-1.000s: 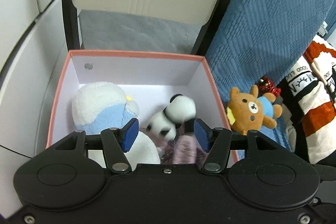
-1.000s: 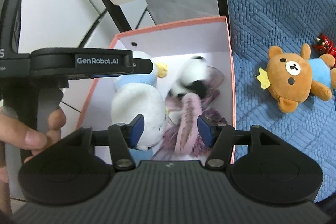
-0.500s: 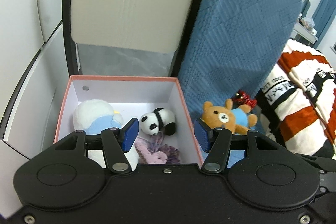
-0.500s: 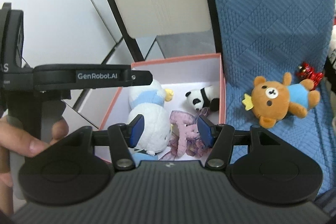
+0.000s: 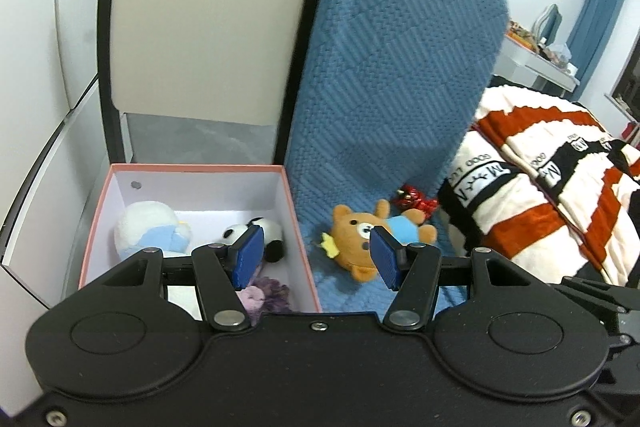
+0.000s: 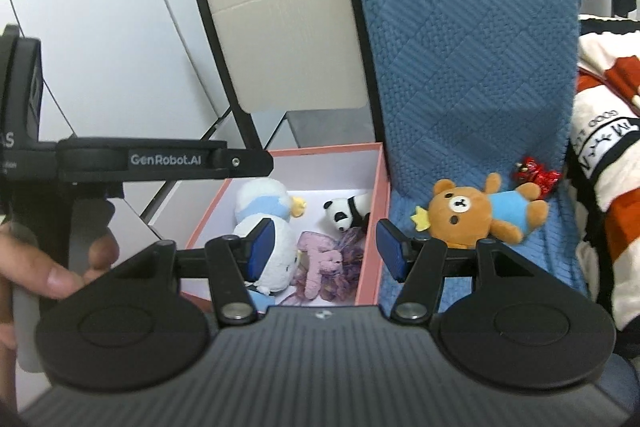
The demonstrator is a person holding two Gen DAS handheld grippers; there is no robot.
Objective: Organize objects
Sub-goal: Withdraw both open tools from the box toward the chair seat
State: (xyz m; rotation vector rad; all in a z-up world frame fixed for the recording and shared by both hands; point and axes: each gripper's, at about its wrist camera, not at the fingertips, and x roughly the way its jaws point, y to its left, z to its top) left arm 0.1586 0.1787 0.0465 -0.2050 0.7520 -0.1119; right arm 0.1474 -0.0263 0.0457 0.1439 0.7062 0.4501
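Note:
A pink-rimmed white box (image 5: 200,167) (image 6: 376,195) holds a white-and-blue plush (image 5: 148,227) (image 6: 264,211), a small panda (image 5: 264,229) (image 6: 344,211) and a purple plush (image 5: 264,297) (image 6: 324,263). A brown bear in a blue shirt (image 5: 368,231) (image 6: 476,213) lies on the blue quilted seat beside the box, with a small red toy (image 5: 414,197) (image 6: 536,173) behind it. My left gripper (image 5: 316,253) is open and empty, raised above the box's right wall. My right gripper (image 6: 326,251) is open and empty above the box.
A beige chair back (image 5: 208,27) stands behind the box. The blue quilted cushion (image 5: 400,67) rises behind the bear. A striped red, white and black blanket (image 5: 560,195) lies to the right. The hand holding the left gripper shows in the right wrist view (image 6: 40,267).
Both grippers have pulled up and back from the box. The panda, tumbling a second ago, now lies still in the box. Both grippers stay open.

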